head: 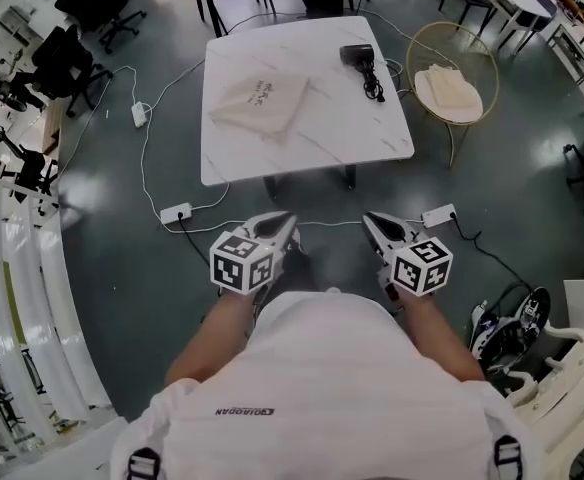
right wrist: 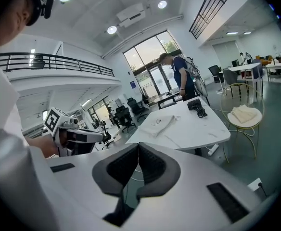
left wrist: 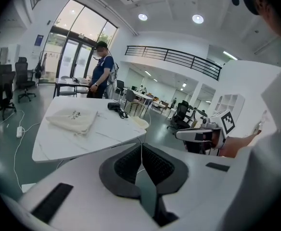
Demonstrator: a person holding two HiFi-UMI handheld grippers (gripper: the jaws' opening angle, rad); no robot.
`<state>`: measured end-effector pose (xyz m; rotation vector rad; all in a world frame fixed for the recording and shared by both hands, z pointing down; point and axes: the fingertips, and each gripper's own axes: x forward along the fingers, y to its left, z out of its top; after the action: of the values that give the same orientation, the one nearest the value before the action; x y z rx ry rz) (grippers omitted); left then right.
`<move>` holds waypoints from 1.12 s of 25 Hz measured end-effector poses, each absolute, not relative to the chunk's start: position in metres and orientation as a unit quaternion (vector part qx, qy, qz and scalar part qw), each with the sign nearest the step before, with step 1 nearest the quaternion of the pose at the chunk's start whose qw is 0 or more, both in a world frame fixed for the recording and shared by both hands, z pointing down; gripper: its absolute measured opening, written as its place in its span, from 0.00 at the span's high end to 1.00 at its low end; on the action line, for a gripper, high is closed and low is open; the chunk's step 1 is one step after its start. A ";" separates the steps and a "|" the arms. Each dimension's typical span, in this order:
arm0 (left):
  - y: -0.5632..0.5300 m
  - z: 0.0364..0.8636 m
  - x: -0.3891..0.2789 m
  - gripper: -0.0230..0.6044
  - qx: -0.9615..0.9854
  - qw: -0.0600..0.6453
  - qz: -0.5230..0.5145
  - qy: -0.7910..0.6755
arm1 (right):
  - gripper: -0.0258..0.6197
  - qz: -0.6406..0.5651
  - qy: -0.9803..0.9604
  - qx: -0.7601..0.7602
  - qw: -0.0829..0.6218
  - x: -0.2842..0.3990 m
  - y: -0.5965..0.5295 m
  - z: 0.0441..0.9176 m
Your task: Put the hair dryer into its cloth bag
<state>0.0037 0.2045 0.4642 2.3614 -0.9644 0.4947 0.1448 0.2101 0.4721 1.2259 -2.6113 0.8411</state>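
Gleaming table [head: 344,120], perhaps marble; grey floor [head: 122,258]

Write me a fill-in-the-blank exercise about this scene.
In the head view, the cloth bag lies on the table to the ____ of the hair dryer.
The jaws of the left gripper and the right gripper are both ____, with nothing between them.
The cushion rests on a round ____ beside the table.
Missing words: left; shut; chair.

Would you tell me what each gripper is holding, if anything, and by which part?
Nothing is held: the left gripper and the right gripper are both shut and empty.
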 end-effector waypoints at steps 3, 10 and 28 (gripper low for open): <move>0.177 0.461 0.009 0.91 0.883 0.264 0.180 -0.346 | 0.92 0.283 -0.860 0.418 0.071 0.148 0.192 0.475; 0.108 0.463 -0.004 0.91 0.887 0.259 0.181 -0.336 | 0.92 0.271 -0.859 0.425 0.085 0.137 0.126 0.469; -0.095 0.458 -0.086 0.91 0.896 0.259 0.166 -0.321 | 0.92 0.250 -0.849 0.450 0.118 0.063 -0.067 0.450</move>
<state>-0.0860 -0.0950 0.4581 2.4277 -0.8708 0.4512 0.0626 -0.0667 0.4501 1.3168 -2.4837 0.7321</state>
